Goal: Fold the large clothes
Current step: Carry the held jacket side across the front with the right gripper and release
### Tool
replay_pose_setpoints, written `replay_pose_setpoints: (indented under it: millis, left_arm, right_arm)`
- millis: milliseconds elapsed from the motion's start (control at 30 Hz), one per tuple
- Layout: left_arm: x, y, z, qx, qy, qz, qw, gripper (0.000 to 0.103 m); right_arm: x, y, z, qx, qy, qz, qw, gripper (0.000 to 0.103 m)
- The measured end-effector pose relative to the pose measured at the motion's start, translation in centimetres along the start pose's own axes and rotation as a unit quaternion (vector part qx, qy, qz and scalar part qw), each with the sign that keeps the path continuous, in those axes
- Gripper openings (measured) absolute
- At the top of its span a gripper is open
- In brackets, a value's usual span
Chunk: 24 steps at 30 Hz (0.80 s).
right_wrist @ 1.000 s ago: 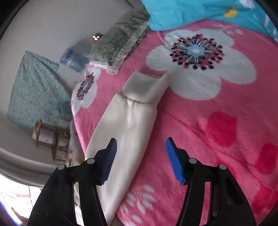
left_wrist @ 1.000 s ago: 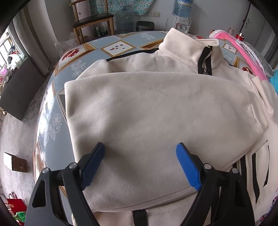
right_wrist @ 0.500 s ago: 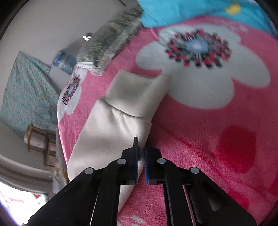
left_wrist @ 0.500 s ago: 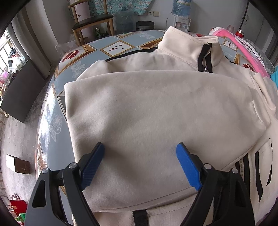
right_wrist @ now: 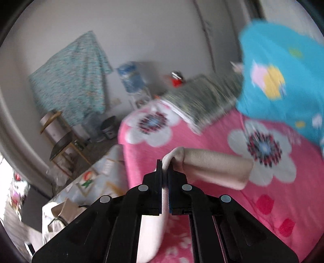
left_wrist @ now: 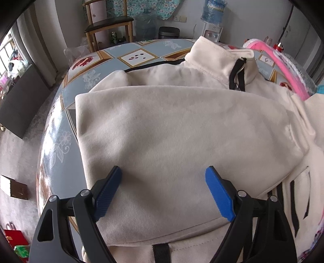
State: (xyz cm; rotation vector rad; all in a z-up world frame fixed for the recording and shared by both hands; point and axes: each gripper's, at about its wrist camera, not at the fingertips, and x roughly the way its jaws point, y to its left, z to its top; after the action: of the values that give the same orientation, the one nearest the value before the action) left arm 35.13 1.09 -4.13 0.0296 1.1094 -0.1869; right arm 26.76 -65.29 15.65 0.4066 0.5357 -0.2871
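Note:
A cream zip-neck sweatshirt (left_wrist: 178, 125) with black stripes lies on the patterned table (left_wrist: 60, 129), one sleeve folded across its chest. My left gripper (left_wrist: 164, 178) is open just above the folded fabric and holds nothing. My right gripper (right_wrist: 165, 170) is shut on the other cream sleeve (right_wrist: 214, 168) near its cuff. It holds the sleeve lifted above the pink flowered blanket (right_wrist: 273, 182), and the cuff end hangs to the right.
A blue cushion (right_wrist: 283, 76) and a grey-green pillow (right_wrist: 202, 101) lie on the pink blanket, whose edge (left_wrist: 283, 64) shows at the table's right. A wooden chair (left_wrist: 109, 26), a bin (left_wrist: 169, 32) and a water dispenser (left_wrist: 212, 12) stand by the far wall.
My right gripper closed on the sleeve lying on the pink blanket and lifted it, turning toward the room. My left gripper stayed open and nearly still over the sweatshirt.

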Motion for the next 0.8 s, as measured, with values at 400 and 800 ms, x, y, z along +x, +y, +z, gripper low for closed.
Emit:
replay_pose_setpoints:
  millis: [400, 800]
  left_arm:
    - [-3.2, 0.9, -2.4, -0.006, -0.01, -0.062, 0.998, 0.064]
    - [-5.9, 4.3, -4.7, -0.037, -0.023, -0.109, 0.9931, 0.036]
  right_arm:
    - [-6.5, 18.2, -2.6, -0.106, -0.02, 0.137, 0.985, 0.004]
    - [1.6, 32.6, -20.0, -0.213, 0.142, 0.208, 0.944, 0.006]
